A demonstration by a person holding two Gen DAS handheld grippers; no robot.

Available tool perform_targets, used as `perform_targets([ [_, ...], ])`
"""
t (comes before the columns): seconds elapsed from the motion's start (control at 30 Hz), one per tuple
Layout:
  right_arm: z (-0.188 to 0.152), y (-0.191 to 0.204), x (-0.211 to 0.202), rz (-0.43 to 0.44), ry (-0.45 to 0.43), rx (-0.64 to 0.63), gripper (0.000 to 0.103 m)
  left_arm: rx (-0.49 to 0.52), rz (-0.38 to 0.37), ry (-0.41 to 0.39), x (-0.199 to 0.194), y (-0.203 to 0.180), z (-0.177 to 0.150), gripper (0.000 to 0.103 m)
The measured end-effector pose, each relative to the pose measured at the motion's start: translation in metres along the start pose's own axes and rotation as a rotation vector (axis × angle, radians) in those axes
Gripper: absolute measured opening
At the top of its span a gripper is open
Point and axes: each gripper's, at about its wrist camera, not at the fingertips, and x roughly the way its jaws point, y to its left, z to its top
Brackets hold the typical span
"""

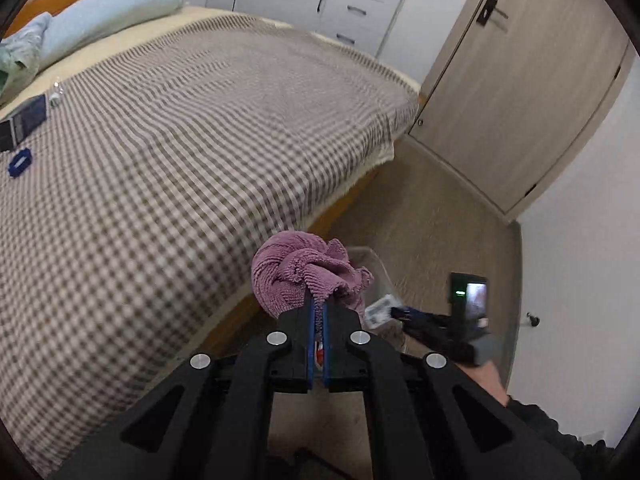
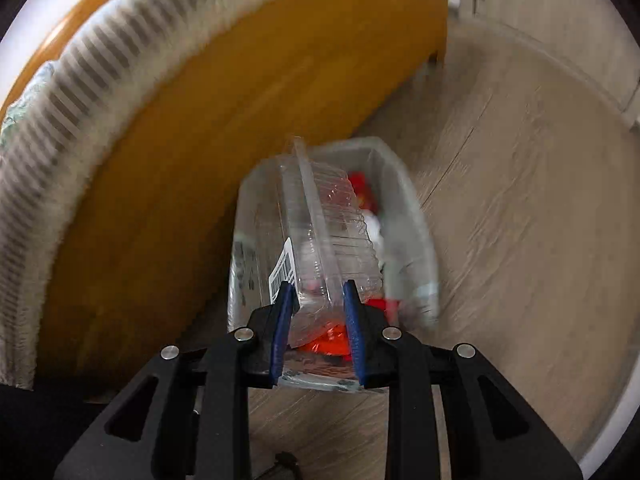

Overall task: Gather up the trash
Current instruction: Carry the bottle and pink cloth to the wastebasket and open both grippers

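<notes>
A checked blanket (image 1: 180,152) covers the bed, far from a closed door (image 1: 516,92). Only the left view shows it, with the left gripper (image 1: 319,300) clamped on a purple cloth (image 1: 304,268). The right view shows the right gripper (image 2: 316,292) gripping a clear plastic container (image 2: 320,224) over a bin (image 2: 416,216) on the floor.

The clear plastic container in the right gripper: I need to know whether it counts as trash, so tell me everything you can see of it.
The clear plastic container is a thin, see-through clamshell box with ribbed walls, a flat rim and a white barcode label on one side. It looks empty. The right gripper clamps its near end between blue pads, so it points away, over a clear bin on the floor beside the bed frame. The picture is blurred, so finer detail is lost.
</notes>
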Motion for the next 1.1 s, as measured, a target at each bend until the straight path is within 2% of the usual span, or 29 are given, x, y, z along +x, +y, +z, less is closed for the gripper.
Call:
perform_targets([
  [0.07,-0.005,0.009,0.031,-0.085,0.041,-0.038,0.026,-0.004,0.009,0.032,0.017,-0.002,-0.001,0.000],
  [0.2,-0.027,0.017,0.094,-0.101,0.185,-0.041,0.026,-0.001,0.010,0.069,0.042,-0.008,-0.003,0.000],
  [0.4,-0.056,0.038,0.137,-0.186,0.258,-0.165,0.025,0.012,0.006,0.108,0.069,-0.012,-0.004,0.000],
  [0.43,-0.061,0.040,0.142,-0.228,0.257,-0.193,0.026,0.015,0.005,0.114,0.073,-0.014,-0.003,0.000],
  [0.53,-0.061,0.042,0.139,-0.244,0.235,-0.196,0.030,0.034,0.010,0.127,0.084,-0.022,-0.005,0.000],
  [0.57,-0.058,0.042,0.135,-0.233,0.227,-0.208,0.037,0.039,0.014,0.128,0.085,-0.023,-0.006,0.000],
  [0.6,-0.058,0.045,0.130,-0.181,0.220,-0.215,0.054,0.042,0.016,0.131,0.087,-0.024,-0.007,0.000],
  [0.67,-0.060,0.050,0.117,-0.056,0.187,-0.198,0.063,0.038,0.017,0.139,0.092,-0.022,-0.008,0.000],
  [0.8,-0.060,0.057,0.098,0.109,0.152,-0.203,0.064,0.023,0.012,0.160,0.102,-0.019,-0.011,0.000],
  [0.9,-0.063,0.063,0.084,0.188,0.111,-0.236,0.064,0.033,0.022,0.180,0.114,-0.023,-0.013,0.000],
  [1.0,-0.070,0.061,0.066,0.252,0.089,-0.293,0.064,0.036,0.021,0.200,0.125,-0.028,-0.017,0.000],
  [1.1,-0.071,0.046,0.045,0.257,0.066,-0.295,0.064,0.040,0.009,0.232,0.141,-0.036,-0.019,0.000],
])
